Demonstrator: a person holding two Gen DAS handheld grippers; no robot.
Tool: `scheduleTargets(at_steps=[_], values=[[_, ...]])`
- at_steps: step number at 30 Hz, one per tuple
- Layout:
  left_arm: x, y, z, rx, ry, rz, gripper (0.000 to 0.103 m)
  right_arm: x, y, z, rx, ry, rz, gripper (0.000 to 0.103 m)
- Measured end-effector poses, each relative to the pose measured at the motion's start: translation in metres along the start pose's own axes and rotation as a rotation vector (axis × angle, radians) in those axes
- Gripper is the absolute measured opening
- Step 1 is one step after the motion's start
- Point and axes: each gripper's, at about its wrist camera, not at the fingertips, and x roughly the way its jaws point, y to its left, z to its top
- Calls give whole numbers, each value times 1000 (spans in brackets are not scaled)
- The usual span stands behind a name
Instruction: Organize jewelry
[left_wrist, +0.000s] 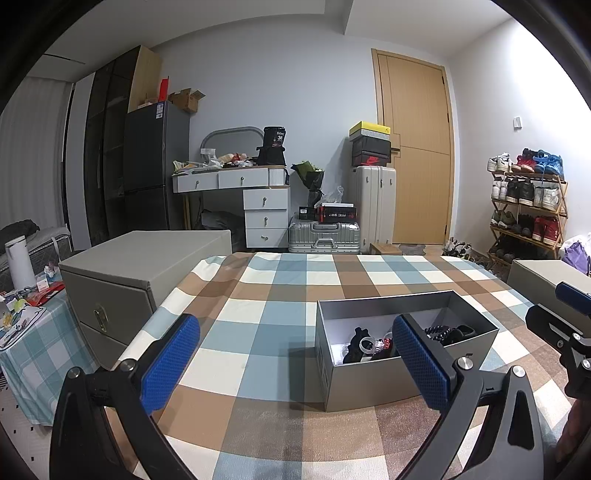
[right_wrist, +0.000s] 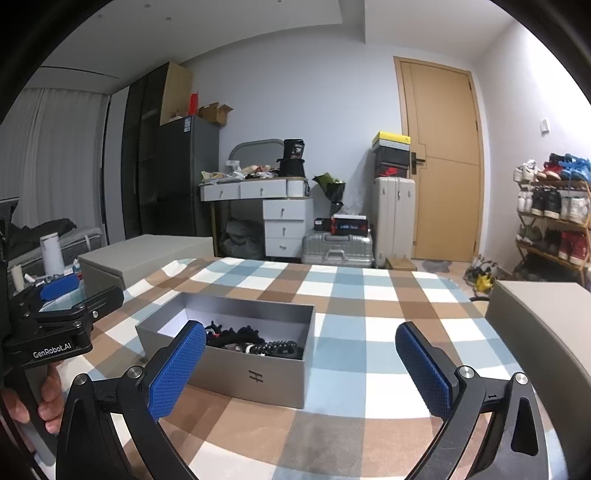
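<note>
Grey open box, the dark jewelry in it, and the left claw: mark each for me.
Grey open box (right_wrist: 258, 380), right wrist view, front wall.
Dark jewelry (right_wrist: 255, 341), right wrist view, middle of the pile.
Left claw (left_wrist: 295, 365), left wrist view, midway between fingertips.

Your dark tangled jewelry pile (left_wrist: 373, 343) in open grey cardboard box (left_wrist: 369, 384): single pieces too small to tell, part hidden behind blue-padded left gripper finger (left_wrist: 419, 363). Your hand (right_wrist: 48, 402) cut off by frame edge.

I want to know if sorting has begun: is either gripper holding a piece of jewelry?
No: the left gripper and right gripper are both open and empty, above the checked cloth.
</note>
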Motion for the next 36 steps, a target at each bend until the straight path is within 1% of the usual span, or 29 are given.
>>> scheduleTargets(at_steps=[7,10,36], values=[[0,0,0,-1,1,2,102,0,0,0,0,1,0,103],[1,2,0,-9,2,22,102,0,0,0,0,1,0,103],[0,4,0,-3,3,10,102,1,0,0,0,1,0,103]])
